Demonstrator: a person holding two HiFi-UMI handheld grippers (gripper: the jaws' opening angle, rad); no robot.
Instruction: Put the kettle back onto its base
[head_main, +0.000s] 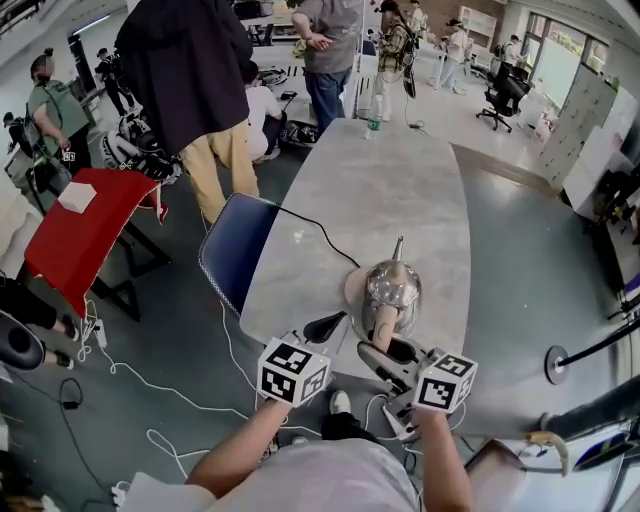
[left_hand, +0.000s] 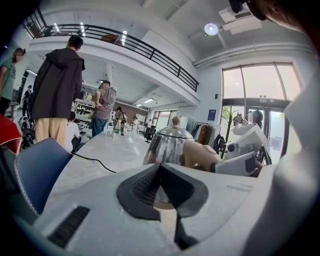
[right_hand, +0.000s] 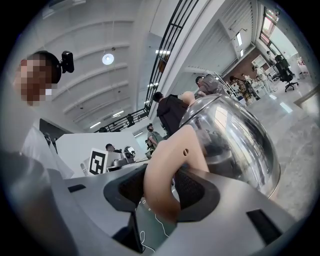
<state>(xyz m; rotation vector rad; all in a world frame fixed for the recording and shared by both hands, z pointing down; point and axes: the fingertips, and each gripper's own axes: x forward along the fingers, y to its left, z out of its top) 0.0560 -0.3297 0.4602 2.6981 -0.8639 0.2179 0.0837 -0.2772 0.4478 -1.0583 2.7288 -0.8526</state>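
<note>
The steel kettle (head_main: 392, 285) stands near the front edge of the grey table (head_main: 400, 180), directly over its tan base (head_main: 352, 292), whose rim shows on the kettle's left side. Whether the kettle is fully seated or held just clear of the base cannot be told from these views. The right gripper (head_main: 385, 345) is clamped on the kettle's beige handle (head_main: 383, 328) — in the right gripper view both dark pads press the handle (right_hand: 165, 170) from either side, with the kettle's body (right_hand: 235, 140) beyond. The left gripper (head_main: 325, 327) is beside the base at the table's front edge, not touching the kettle; in its own view the jaws meet with nothing between them. A black cord (head_main: 310, 220) runs from the base across the table to its left edge, above a blue chair (head_main: 232, 250).
</note>
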